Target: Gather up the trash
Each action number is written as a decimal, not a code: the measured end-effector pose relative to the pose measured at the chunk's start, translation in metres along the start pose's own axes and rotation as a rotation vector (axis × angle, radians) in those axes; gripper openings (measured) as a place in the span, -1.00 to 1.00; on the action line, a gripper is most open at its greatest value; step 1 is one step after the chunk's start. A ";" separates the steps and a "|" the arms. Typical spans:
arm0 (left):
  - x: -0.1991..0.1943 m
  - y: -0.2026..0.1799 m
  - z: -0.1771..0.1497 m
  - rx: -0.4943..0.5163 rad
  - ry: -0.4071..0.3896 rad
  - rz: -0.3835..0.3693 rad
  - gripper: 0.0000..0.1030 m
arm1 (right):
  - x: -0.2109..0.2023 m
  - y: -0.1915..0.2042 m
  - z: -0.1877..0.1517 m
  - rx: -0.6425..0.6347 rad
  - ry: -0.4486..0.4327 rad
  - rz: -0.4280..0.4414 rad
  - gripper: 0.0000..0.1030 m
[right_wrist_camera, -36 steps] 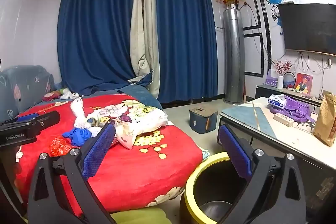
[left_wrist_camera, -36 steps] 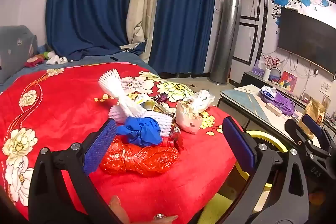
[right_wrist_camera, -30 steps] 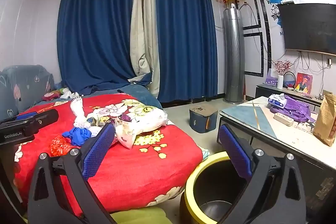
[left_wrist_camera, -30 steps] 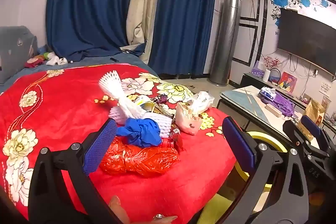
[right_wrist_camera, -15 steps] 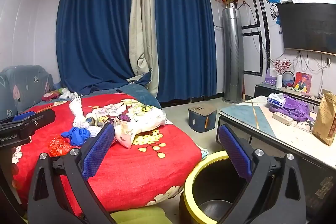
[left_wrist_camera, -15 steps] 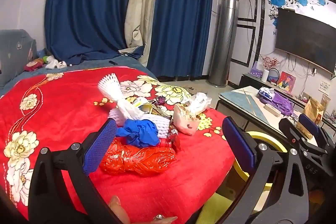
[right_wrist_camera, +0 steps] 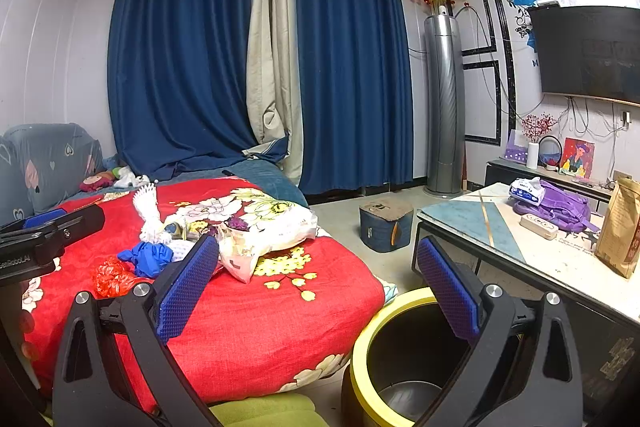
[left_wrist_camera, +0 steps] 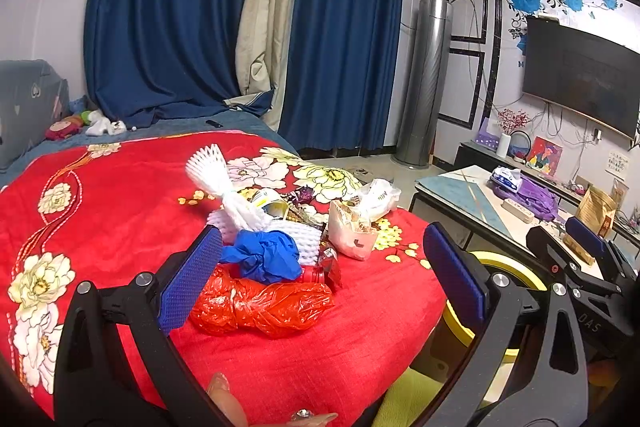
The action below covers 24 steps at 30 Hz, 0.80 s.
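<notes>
Your trash sits heaped mid-bed: a crumpled red plastic bag point(left_wrist_camera: 264, 301) nearest you, a blue wad point(left_wrist_camera: 262, 255) touching its far side, white foam netting point(left_wrist_camera: 224, 187) and pale bags point(left_wrist_camera: 356, 227) beyond. It all rests on the red flowered bedspread point(left_wrist_camera: 100, 211). Your left gripper point(left_wrist_camera: 320, 277) hangs spread wide before the heap; your right gripper point(right_wrist_camera: 316, 285) is also wide apart, holding nothing, above the yellow-rimmed black bin point(right_wrist_camera: 400, 359) right of the bed. Blue curtains point(right_wrist_camera: 180, 67) hang far behind
</notes>
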<state>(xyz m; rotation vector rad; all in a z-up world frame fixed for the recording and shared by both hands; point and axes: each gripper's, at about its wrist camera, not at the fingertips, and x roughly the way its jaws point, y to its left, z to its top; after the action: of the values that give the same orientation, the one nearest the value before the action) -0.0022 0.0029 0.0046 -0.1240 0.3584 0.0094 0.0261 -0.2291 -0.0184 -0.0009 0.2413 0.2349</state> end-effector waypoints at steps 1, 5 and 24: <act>0.000 0.000 0.000 0.000 0.000 0.000 0.79 | 0.000 0.000 0.000 0.000 0.000 0.000 0.88; 0.000 0.000 0.000 0.001 -0.001 -0.001 0.79 | 0.000 0.000 0.000 -0.001 0.000 -0.001 0.88; -0.003 -0.001 0.000 0.000 -0.005 0.001 0.79 | 0.000 0.000 0.000 0.001 0.004 0.002 0.88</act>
<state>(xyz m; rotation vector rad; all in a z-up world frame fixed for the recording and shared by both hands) -0.0047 0.0016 0.0058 -0.1238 0.3535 0.0104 0.0260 -0.2292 -0.0183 0.0000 0.2457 0.2365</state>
